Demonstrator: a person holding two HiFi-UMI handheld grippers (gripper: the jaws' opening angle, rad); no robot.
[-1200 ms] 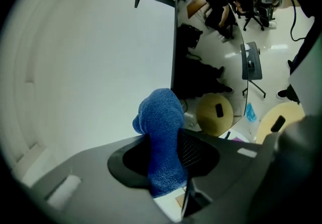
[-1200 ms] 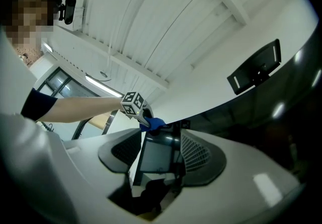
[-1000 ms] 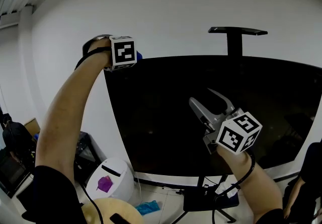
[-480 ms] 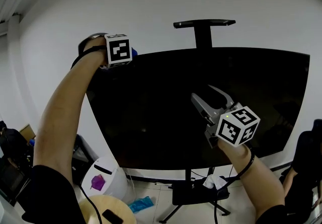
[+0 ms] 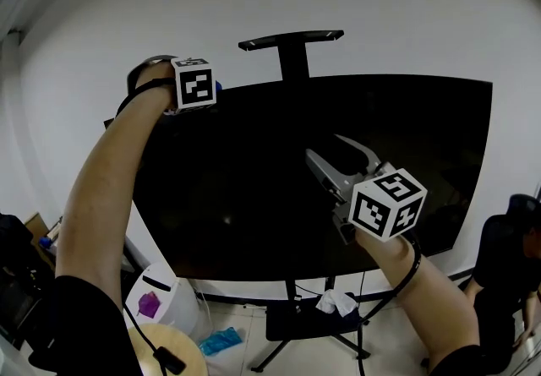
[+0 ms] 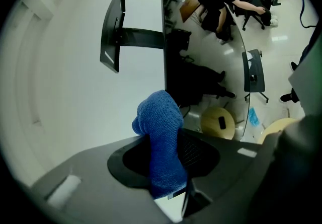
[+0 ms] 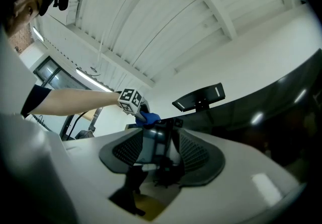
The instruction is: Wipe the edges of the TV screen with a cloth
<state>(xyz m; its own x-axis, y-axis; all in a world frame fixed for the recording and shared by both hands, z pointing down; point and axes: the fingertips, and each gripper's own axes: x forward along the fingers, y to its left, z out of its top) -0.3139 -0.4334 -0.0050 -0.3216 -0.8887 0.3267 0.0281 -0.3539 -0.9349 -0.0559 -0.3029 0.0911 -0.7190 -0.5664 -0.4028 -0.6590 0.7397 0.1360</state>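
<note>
Cloth (image 6: 158, 142), blue and bunched into a thick strip, is pinched in the left claw (image 6: 168, 160), whose jaws are clamped tight on it. The strip's long axis runs straight out along the claw's own line. Its rounded far end sticks out past the tips and curls over to one side. That end sits right at the top edge of the TV screen (image 5: 279, 180), near the upper left corner. The edge carries on ahead of the claw, so the strip points along it. The right claw (image 5: 324, 146) hovers in front of the dark glass, tilted upward. Its jaws are wide apart, though they have just been closing a little, and nothing is between them. From this claw, the cloth lies well off to the upper left.
</note>
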